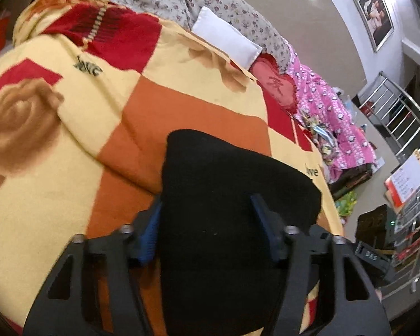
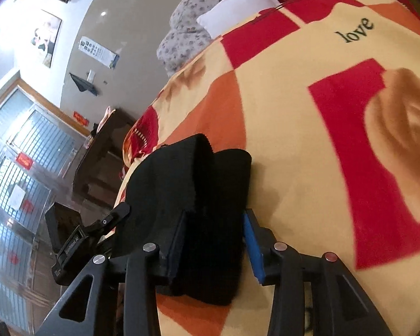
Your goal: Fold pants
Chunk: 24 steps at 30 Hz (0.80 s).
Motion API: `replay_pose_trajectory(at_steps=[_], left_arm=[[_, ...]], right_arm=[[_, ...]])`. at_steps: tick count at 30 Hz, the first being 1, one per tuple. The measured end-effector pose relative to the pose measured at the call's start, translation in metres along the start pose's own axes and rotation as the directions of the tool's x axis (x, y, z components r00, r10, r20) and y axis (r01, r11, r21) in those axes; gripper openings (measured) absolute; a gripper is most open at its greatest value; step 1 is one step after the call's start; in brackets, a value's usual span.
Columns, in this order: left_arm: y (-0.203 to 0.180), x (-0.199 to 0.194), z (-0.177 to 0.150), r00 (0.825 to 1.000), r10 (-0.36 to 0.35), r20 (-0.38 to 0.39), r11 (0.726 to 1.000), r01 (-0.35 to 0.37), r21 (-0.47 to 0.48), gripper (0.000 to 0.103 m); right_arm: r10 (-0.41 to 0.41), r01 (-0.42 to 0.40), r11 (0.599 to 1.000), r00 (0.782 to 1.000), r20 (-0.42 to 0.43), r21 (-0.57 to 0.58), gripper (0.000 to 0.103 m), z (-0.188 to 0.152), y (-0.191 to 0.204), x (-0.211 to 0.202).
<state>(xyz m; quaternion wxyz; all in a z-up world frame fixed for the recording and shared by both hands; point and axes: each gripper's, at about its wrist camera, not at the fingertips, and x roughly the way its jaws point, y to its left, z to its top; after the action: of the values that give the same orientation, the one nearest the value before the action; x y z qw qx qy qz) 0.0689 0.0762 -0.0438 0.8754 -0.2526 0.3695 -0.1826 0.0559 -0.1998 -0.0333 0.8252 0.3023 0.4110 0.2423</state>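
both hand-held grippers were in on the black pants, which lay bunched on the rose-patterned blanket near the edge of the bed. the left hand-held gripper had its blue pads spread wide with a thick wad of fabric between them, gripping the bulk so it moved as one. the right hand-held gripper pinched a narrower stack, ribbed hem standing up ahead of it. i judged a fold was midway, layers being held aligned. a white pillow sat well apart.
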Motion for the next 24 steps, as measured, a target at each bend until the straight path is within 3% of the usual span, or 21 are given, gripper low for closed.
replay_pose_trajectory(at_steps=[2,4,7,11,13,14,17,19,21,24], left_arm=[[-0.006,-0.002,0.001,1.0,0.017,0.018,0.999,-0.017,0.037,0.046],[-0.013,-0.001,0.005,0.999,0.032,0.03,0.997,-0.034,0.069,0.045],[-0.023,0.008,0.025,0.999,0.024,0.046,0.996,-0.028,0.081,0.045],[-0.034,0.037,0.048,1.0,0.029,-0.008,0.993,-0.028,0.112,0.045],[-0.035,0.058,0.047,0.994,0.097,-0.059,0.985,-0.087,0.148,0.049],[-0.034,0.061,0.046,0.992,0.106,-0.067,0.984,-0.095,0.149,0.055],[-0.029,0.055,0.041,0.994,0.099,-0.054,0.986,-0.091,0.139,0.061],[-0.031,0.045,0.04,0.991,0.126,-0.034,0.981,-0.12,0.151,0.061],[-0.04,0.027,0.036,0.988,0.153,0.035,0.971,-0.156,0.183,0.061],[-0.055,0.01,0.028,0.97,0.223,0.091,0.941,-0.239,0.239,0.061]], right_arm=[[0.018,-0.018,1.0,1.0,0.011,-0.014,0.037,-0.001,0.0,-0.001],[0.037,-0.036,0.999,0.999,0.031,-0.034,0.03,0.002,0.0,-0.011],[0.054,-0.051,0.998,0.996,0.068,-0.046,0.027,0.013,0.003,-0.021],[0.013,-0.009,0.999,0.993,0.115,-0.035,0.026,0.043,-0.002,-0.023],[-0.029,0.028,1.0,0.997,0.074,0.01,0.026,0.052,-0.016,-0.009],[-0.05,0.048,0.998,0.997,0.054,0.045,0.026,0.053,-0.025,-0.004],[-0.01,0.002,0.993,0.998,0.069,0.117,0.028,0.046,-0.035,-0.008],[-0.052,0.045,0.997,0.991,0.119,0.061,0.029,0.041,-0.024,-0.022],[-0.082,0.086,0.996,0.981,0.178,-0.016,0.029,0.035,-0.005,-0.036],[-0.124,0.175,0.966,0.959,0.253,-0.192,0.029,0.019,0.032,-0.057]])
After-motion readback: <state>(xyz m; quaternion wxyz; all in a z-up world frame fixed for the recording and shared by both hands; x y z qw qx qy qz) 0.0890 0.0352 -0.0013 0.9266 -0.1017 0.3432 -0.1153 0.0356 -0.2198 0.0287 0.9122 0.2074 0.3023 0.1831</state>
